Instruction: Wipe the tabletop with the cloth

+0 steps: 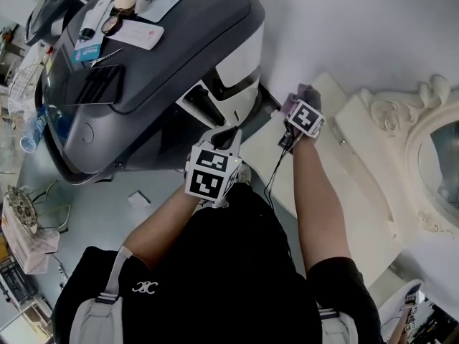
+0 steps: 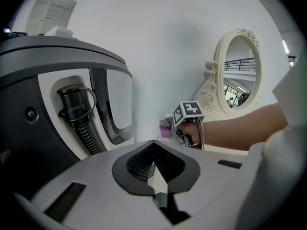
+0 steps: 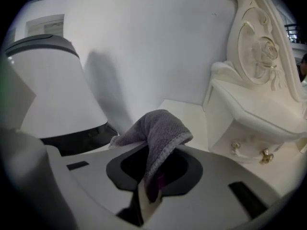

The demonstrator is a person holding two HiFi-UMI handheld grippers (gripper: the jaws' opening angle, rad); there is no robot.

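While clamped in right gripper (image 3: 149, 196), cloth (image 3: 162, 128) drapes above jaws.

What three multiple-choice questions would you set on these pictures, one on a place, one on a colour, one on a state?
1. Where is the cloth?
A. Clamped in the right gripper
B. On the floor
C. In a bucket

2. What colour is the mirror frame?
A. Black
B. Cream
C. Red

3. How do the left gripper's jaws stand?
A. Wide apart
B. Shut on a bottle
C. Together, nothing between

Answers:
1 A: the right gripper view shows the cloth pinched between its jaws.
2 B: the carved frame looks cream in the left gripper view.
3 C: the left gripper view shows the tips meeting, empty.
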